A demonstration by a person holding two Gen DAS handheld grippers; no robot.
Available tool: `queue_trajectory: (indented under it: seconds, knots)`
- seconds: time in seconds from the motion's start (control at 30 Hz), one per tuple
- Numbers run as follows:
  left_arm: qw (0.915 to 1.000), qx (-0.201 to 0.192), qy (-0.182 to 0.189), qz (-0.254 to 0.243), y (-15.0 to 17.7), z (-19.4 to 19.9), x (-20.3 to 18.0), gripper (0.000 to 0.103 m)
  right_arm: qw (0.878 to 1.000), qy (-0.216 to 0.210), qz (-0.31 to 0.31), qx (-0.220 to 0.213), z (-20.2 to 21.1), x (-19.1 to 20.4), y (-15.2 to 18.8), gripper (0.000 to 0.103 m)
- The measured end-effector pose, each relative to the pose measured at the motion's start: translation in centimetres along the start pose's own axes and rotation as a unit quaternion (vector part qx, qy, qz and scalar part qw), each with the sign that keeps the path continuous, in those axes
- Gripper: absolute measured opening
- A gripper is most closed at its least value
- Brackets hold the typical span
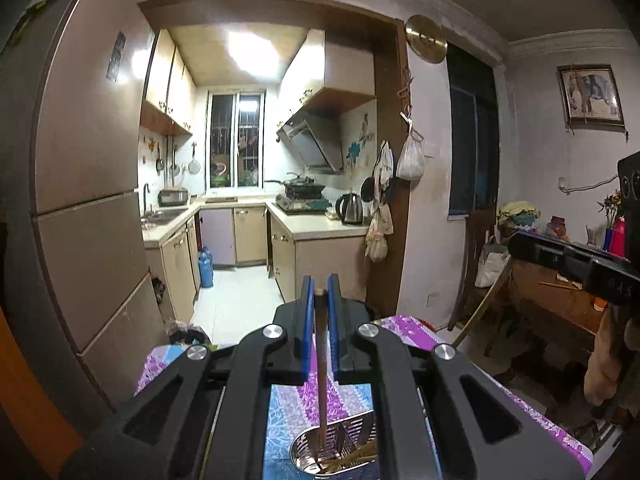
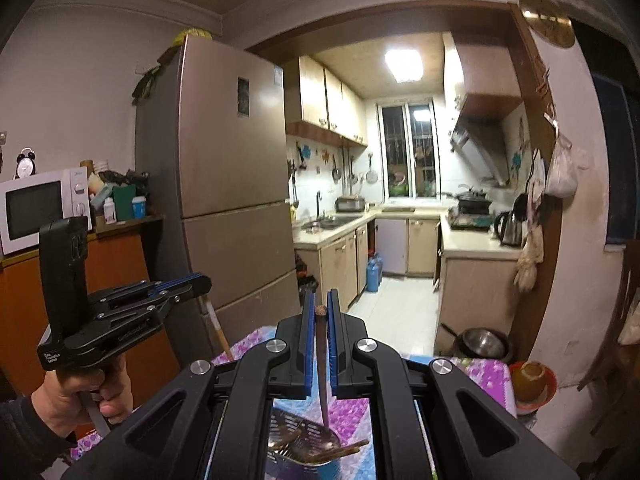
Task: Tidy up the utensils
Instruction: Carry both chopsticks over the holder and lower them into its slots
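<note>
chopstick (image 1: 321, 344) pinched upright between closed left fingers (image 1: 308, 320), another chopstick (image 2: 321, 356) likewise between right fingers (image 2: 333, 320)

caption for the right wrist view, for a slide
Right gripper shut on a dark chopstick above a metal utensil holder, left gripper alongside, kitchen beyond.

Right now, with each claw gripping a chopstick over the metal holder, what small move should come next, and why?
Probably lower the left claw a little, then open it. Its light wooden chopstick hangs upright with its tip already inside the perforated steel utensil holder, where other chopsticks lie; the right claw holds a dark chopstick likewise.
</note>
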State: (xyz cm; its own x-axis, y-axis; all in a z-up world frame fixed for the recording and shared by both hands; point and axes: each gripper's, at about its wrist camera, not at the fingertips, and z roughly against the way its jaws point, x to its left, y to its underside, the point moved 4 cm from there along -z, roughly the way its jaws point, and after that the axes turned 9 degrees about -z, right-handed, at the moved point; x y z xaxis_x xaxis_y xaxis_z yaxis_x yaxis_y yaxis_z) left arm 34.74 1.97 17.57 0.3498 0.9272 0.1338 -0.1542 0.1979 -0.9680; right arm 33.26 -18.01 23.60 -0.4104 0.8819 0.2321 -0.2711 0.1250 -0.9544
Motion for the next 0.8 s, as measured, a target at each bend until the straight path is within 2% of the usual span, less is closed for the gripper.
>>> queue_trajectory:
  seconds: [0.33,0.6,0.8]
  knots:
    - [0.9994,0.033,0.008,0.003,3.0,-2.1,-0.3,0.005,0.999,0.000,-0.016,0.039,-3.0,-0.5,3.2,0.007]
    - [0.9982,0.056,0.019,-0.001,4.9,-3.5,-1.0,0.005,0.998,0.003,-0.022,0.059,-4.2,-1.2,4.4,0.007]
    - [0.9979,0.063,0.011,-0.002,5.5,-3.4,-0.6,0.006,0.997,0.007,-0.039,0.059,-4.3,-2.3,4.6,0.008]
